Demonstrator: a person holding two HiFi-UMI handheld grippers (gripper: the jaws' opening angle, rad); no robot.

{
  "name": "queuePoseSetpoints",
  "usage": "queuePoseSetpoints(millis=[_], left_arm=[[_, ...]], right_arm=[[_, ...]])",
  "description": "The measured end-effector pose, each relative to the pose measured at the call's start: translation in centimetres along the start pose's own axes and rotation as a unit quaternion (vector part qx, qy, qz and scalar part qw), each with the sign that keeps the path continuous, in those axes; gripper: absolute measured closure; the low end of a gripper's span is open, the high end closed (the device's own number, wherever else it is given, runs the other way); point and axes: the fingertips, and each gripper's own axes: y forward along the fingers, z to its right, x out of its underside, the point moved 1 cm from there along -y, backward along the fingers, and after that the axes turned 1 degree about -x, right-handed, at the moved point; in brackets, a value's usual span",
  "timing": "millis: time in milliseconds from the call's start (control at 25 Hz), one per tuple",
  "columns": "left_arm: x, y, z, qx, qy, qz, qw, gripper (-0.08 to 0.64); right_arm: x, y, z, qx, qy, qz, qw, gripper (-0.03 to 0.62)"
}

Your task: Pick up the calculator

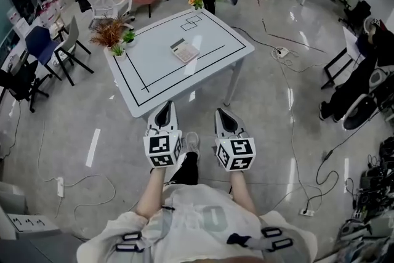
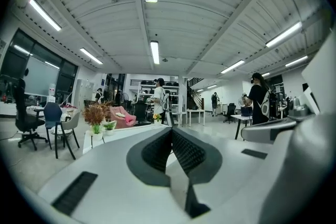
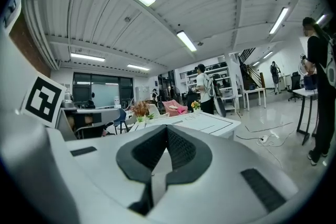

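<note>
Left claw (image 1: 165, 105), right claw (image 1: 223, 111): closed, empty.

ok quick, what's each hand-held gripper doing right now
Left hand-held gripper: closed, holding nothing.
Right hand-held gripper: closed, holding nothing.

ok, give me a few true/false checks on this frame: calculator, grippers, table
1. The calculator lies on the white table. True.
2. The left gripper holds the calculator. False: its jaws are shut on nothing, well apart from the calculator.
3. The right gripper has its jaws wide apart. False: they are together, with nothing between them.
4. Potted plants stand at one corner of the table. True.
</note>
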Motion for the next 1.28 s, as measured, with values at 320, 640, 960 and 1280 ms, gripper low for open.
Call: queuePoseSetpoints(millis=[320,640,960,1280], left_arm=[[-2.3,10.5,-2.0,0.008,0.001,0.036,0.9993,0.540],[-3.0,20.4,-5.0,0.004,0.021,0.022,0.9995,0.540],[-3.0,30.3,-9.6,-0.017,0.001,0.010,0.9998,0.540],[-5.1,37.6,-13.5,-0.044,-0.002,0.044,0.9980,0.540]], right_arm=[[-3.6,8.6,4.7,0.002,-0.034,0.019,0.999,0.586],[-5.2,18.8,10.2,0.008,-0.014,0.003,1.000,0.586],[-6.9,29.4,13.6,-0.004,-0.020,-0.016,1.000,0.586],[-8.9,37.8,15.1,-0.019,-0.046,-0.010,0.999,0.586]])
